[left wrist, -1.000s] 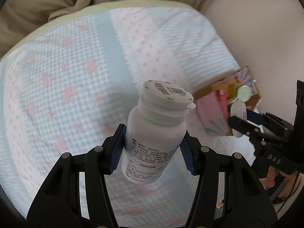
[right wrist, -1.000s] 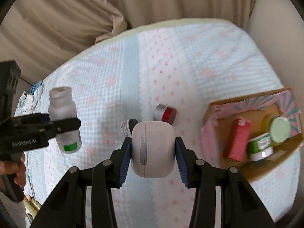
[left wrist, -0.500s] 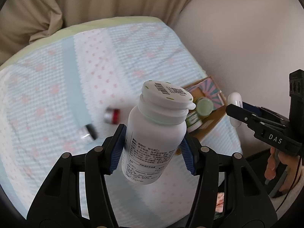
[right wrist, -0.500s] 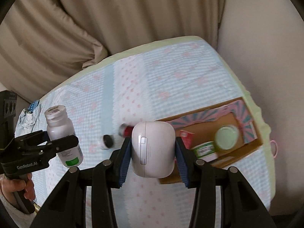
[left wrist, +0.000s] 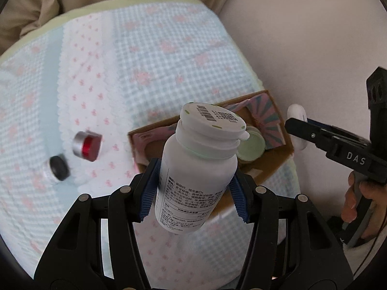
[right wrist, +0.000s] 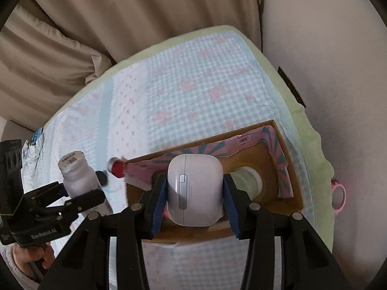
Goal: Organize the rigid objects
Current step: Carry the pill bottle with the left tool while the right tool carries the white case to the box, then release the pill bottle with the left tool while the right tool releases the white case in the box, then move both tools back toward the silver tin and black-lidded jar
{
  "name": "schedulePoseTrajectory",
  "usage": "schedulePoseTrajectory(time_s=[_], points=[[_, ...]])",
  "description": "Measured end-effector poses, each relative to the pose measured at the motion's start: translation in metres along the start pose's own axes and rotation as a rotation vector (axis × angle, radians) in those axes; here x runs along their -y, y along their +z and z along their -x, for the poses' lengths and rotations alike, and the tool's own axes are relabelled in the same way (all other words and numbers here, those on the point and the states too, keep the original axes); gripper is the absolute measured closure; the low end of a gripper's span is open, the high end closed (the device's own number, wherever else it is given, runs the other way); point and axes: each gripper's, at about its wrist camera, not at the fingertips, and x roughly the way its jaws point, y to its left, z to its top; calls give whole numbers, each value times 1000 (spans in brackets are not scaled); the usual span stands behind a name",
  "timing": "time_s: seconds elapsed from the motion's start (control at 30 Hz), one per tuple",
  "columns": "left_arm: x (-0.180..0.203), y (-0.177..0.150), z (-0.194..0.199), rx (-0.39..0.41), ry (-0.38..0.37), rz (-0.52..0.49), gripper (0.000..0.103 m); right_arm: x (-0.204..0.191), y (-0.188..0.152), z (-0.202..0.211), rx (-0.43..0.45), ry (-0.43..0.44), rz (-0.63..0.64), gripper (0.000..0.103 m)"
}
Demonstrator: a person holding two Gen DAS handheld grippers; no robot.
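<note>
My left gripper is shut on a white pill bottle and holds it in the air over the near edge of the cardboard box. My right gripper is shut on a white earbuds case and holds it above the same box, whose flaps are pink and teal. A green-lidded jar stands inside the box. In the right wrist view the bottle and left gripper are at the left.
A small red-and-silver jar and a black-capped vial lie on the checked bedspread left of the box. Beige curtains hang behind the bed, a pale wall to the right. A pink ring hangs off the bed's right edge.
Both grippers have moved right toward the box with their loads. The box now lies right under the earbuds case and behind the bottle.
</note>
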Motion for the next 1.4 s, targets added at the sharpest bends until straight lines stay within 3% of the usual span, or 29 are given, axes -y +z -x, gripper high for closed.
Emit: schedulePoseTrajectory(time_s=[0.23, 0.47, 0.7, 0.73, 0.77, 0.8, 0.83, 0.87, 0.93, 1.03, 1.4], points=[[-2, 9, -56, -3, 99, 44, 52, 18, 19, -52, -90, 36, 99, 62], [-6, 2, -97, 3, 147, 51, 52, 7, 19, -111, -172, 85, 242, 62], [-5, 1, -108, -16, 156, 22, 52, 11, 18, -140, -219, 130, 223, 62], [-5, 3, -106, -14, 157, 20, 47, 12, 18, -142, -229, 144, 217, 62], [-4, 5, -101, -10, 156, 19, 18, 13, 18, -144, -236, 151, 208, 61], [-3, 6, -97, -10, 161, 19, 2, 14, 19, -146, -245, 155, 195, 61], [-3, 6, -90, 5, 171, 19, 0, 15, 19, -148, -255, 158, 182, 52], [-3, 5, -85, 11, 172, 19, 0, 18, 20, -149, -266, 155, 161, 25], [-6, 1, -77, 11, 172, 20, 0, 24, 20, -145, -263, 137, 110, 0], [-11, -9, -69, 6, 188, 15, 0, 30, 17, -134, -253, 164, 79, 0], [-30, -32, -41, 15, 198, 58, 0, 24, 5, -107, -194, 107, 115, 0]])
